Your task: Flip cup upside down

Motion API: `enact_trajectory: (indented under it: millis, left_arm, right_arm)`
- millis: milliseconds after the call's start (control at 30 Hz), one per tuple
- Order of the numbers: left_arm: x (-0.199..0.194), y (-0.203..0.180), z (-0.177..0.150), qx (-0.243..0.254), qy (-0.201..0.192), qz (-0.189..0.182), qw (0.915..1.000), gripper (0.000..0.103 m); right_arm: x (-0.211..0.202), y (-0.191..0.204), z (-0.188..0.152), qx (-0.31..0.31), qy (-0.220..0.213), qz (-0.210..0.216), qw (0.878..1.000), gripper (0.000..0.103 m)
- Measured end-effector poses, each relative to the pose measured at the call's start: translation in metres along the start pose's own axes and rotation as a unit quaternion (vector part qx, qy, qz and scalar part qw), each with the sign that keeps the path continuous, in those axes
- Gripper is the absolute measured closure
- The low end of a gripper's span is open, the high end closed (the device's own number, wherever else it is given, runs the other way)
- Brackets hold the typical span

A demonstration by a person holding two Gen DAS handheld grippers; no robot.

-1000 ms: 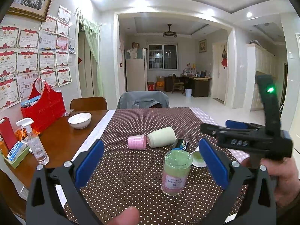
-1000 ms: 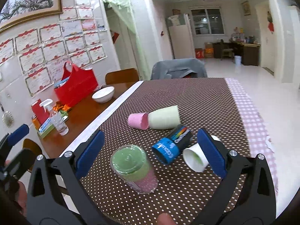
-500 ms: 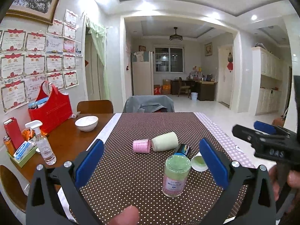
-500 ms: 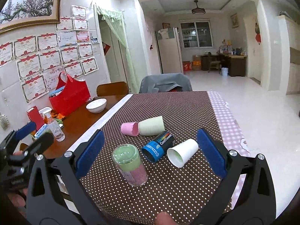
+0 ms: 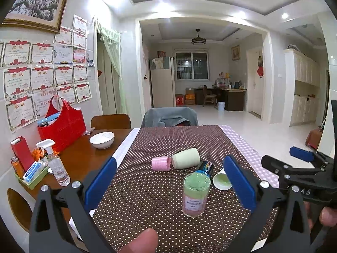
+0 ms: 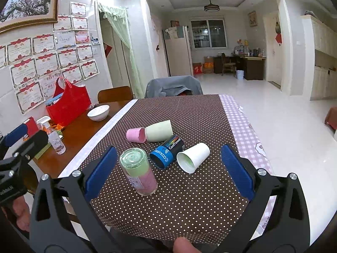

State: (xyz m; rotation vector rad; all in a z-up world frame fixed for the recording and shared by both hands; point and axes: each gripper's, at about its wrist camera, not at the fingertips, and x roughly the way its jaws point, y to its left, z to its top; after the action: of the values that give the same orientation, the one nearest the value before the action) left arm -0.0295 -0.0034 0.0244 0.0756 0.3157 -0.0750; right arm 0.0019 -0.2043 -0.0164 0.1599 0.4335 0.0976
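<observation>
A glass cup (image 6: 139, 171) with a green top and pink lower part stands base up near the front of the dotted tablecloth (image 6: 189, 189); it also shows in the left wrist view (image 5: 195, 194). Behind it lie a white paper cup (image 6: 192, 157), a blue-black can (image 6: 167, 150), a pale green cup (image 6: 159, 130) and a pink cup (image 6: 135, 135), all on their sides. My left gripper (image 5: 168, 181) is open and empty, held back from the cups. My right gripper (image 6: 166, 169) is open and empty, above the table's front edge.
On the bare wood at the left stand a white bowl (image 6: 98, 112), a red bag (image 6: 68, 105), a spray bottle (image 6: 52, 136) and a small tray of items (image 5: 31, 174). Two chairs (image 6: 173, 85) stand at the far end. The table edge drops off on the right.
Both grippers have pulled back and up from the cups, so the table looks farther away. The glass cup stays standing base up. Both grippers stay open.
</observation>
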Motion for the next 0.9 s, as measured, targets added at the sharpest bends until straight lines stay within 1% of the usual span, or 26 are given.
enact_trajectory:
  millis: [200,900]
  left_arm:
    - [-0.0039,0.0023,0.0015,-0.012,-0.002,-0.004,0.9999,0.004]
    - [-0.0023,-0.0027,-0.0045,-0.011,0.003,-0.004,0.9999,0.004]
  right_arm:
    - [-0.0071,0.0004,0.0016,0.0,-0.011,-0.005,1.0,0.006]
    - [-0.0052,0.0056,0.0008,-0.008,-0.008,-0.002,1.0,0.006]
